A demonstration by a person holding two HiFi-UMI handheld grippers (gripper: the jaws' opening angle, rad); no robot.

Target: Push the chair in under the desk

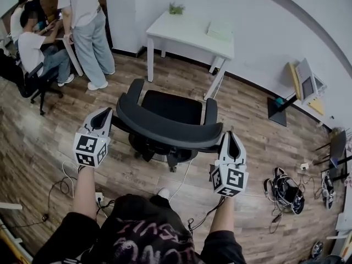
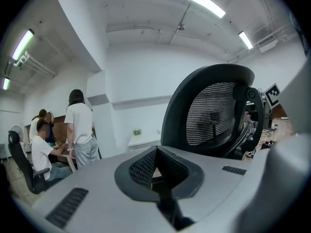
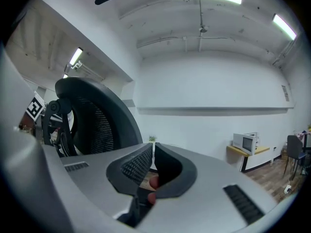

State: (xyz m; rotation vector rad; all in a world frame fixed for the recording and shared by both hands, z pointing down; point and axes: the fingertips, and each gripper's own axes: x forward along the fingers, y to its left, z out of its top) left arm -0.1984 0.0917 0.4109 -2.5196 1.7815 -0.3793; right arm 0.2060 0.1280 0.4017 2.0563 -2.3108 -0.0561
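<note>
A black office chair (image 1: 165, 120) stands on the wood floor, its curved mesh backrest (image 1: 165, 128) turned toward me and its seat facing the white desk (image 1: 187, 32) at the wall. My left gripper (image 1: 104, 115) is shut and sits at the backrest's left end; the left gripper view has the backrest (image 2: 218, 110) just right of the closed jaws (image 2: 155, 152). At the backrest's right end my right gripper (image 1: 231, 139) is also shut and empty, with the backrest (image 3: 92, 123) left of its jaws (image 3: 151, 152). Whether either gripper touches the chair I cannot tell.
A person (image 1: 88, 21) stands at the back left beside seated people (image 1: 33, 43) and another chair (image 1: 33, 84). Cables (image 1: 66, 183) trail on the floor by my feet. Dark gear (image 1: 286, 191) lies at the right, and a microwave (image 1: 308, 81) sits on a yellow shelf.
</note>
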